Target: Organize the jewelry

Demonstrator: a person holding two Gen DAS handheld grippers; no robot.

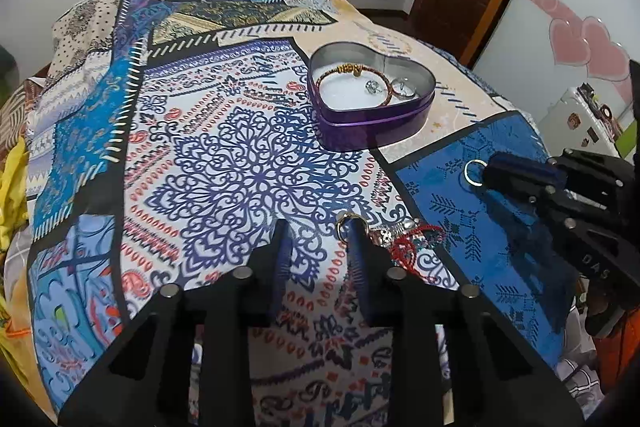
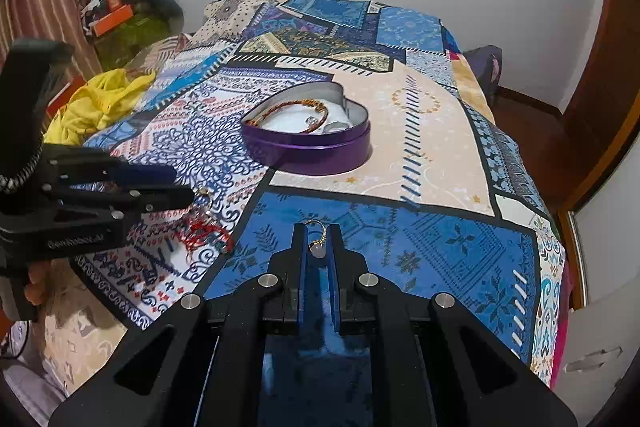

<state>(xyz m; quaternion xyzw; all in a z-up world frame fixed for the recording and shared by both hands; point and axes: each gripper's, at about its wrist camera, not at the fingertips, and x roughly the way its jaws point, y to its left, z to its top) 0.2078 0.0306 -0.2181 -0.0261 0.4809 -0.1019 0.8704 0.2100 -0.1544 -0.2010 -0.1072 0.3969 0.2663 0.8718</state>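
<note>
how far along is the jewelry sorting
Done: a bracelet and small silver pieces lie in the heart tin. In hand: the right gripper pinches a ring. Left: another ring and a red beaded piece on the bedspread by the open left gripper.

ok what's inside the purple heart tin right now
In the purple heart tin: a red-brown bracelet with gold beads and two silver earrings on white lining. The near wall hides the lining's front edge.

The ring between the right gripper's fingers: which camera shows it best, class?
The right wrist view: the ring sits centred between the right gripper fingers, its pale stone visible. The left wrist view shows only a gold loop at that gripper's tip.
</note>
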